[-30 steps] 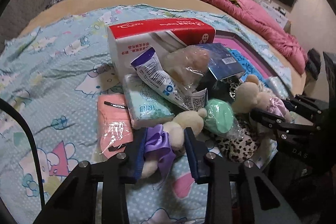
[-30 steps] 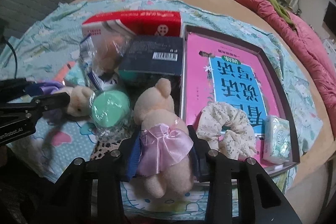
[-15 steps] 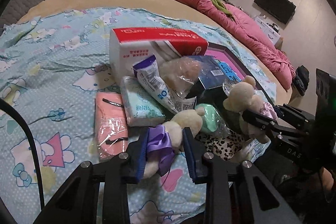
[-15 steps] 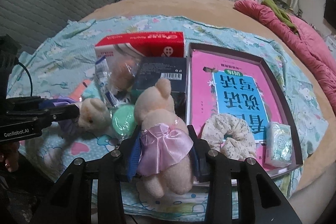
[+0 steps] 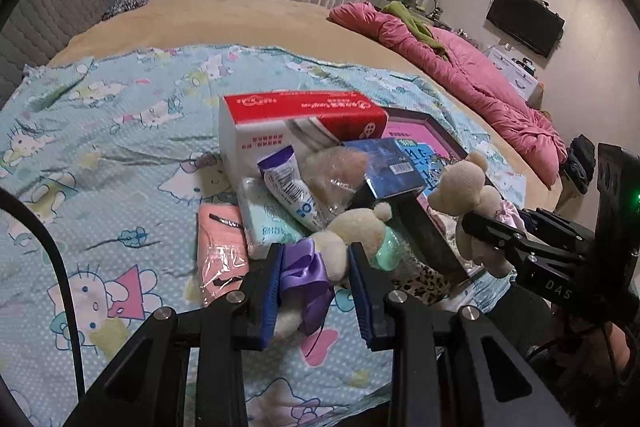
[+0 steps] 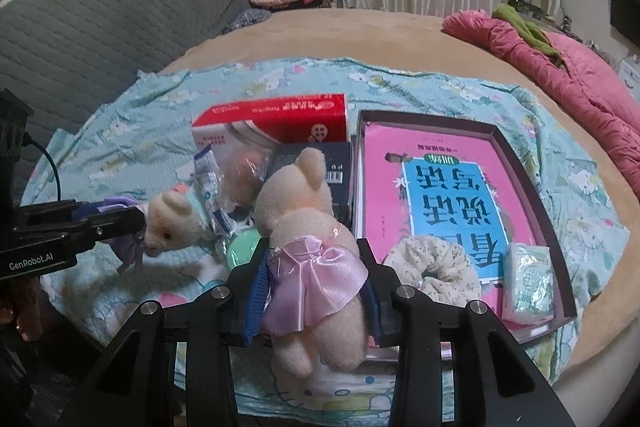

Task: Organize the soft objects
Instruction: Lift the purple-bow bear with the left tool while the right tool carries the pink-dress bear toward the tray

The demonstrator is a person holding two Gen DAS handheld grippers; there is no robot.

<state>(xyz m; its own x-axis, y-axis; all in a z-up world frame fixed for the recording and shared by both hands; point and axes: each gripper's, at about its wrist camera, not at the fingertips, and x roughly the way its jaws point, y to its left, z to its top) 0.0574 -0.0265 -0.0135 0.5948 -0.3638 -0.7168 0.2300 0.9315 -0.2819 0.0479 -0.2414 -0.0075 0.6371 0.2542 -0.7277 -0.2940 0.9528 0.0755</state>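
Note:
My left gripper [image 5: 316,263] is shut on a small cream bear with a purple bow [image 5: 344,239] and holds it above the blanket; the bear also shows in the right wrist view [image 6: 172,223]. My right gripper [image 6: 312,267] is shut on a tan bear with a pink bow [image 6: 308,227], lifted over the pile; this bear also shows in the left wrist view [image 5: 460,187]. A floral scrunchie [image 6: 436,263] and a tissue pack [image 6: 528,283] lie in the dark tray [image 6: 520,163].
A red and white tissue box [image 5: 296,123], a dark box [image 5: 392,167], a tube [image 5: 292,187], a green puff [image 6: 240,247], a pink packet [image 5: 220,247] and a leopard cloth [image 5: 420,279] lie on the Hello Kitty blanket [image 5: 120,167]. A pink quilt [image 5: 460,67] lies far right.
Both grippers have risen and pulled back with their bears. The pile on the blanket looks smaller and lower in both views.

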